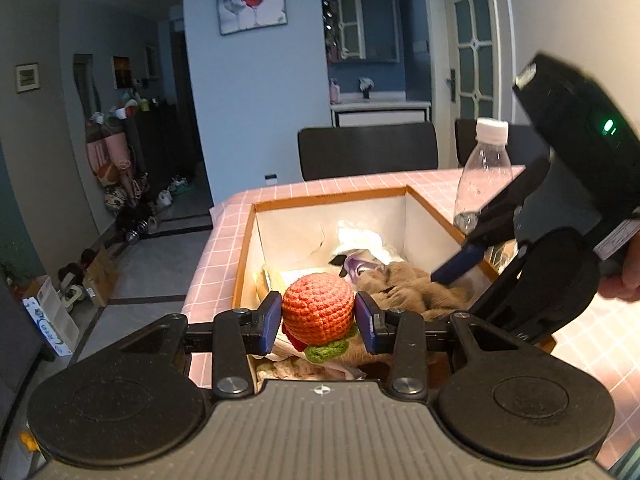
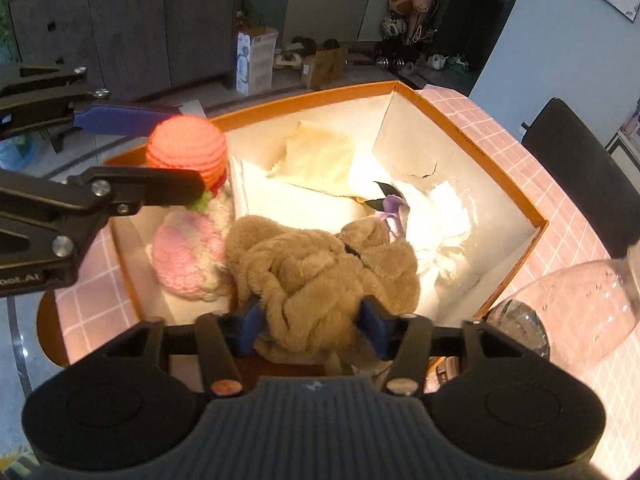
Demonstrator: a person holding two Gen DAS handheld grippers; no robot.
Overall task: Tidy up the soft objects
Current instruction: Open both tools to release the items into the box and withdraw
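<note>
Orange crochet toy [image 1: 318, 307] is pinched between the left gripper [image 1: 317, 322] fingers above the orange-rimmed box [image 2: 472, 118], presumably for placing inside. Tan plush [image 2: 320, 276], lying in the box, is gripped by the right gripper [image 2: 312, 326]. A pink-tiled desk [image 1: 224, 248] carries the box beside a plastic bottle [image 1: 482, 174]; a cluttered room lies beyond.
</note>
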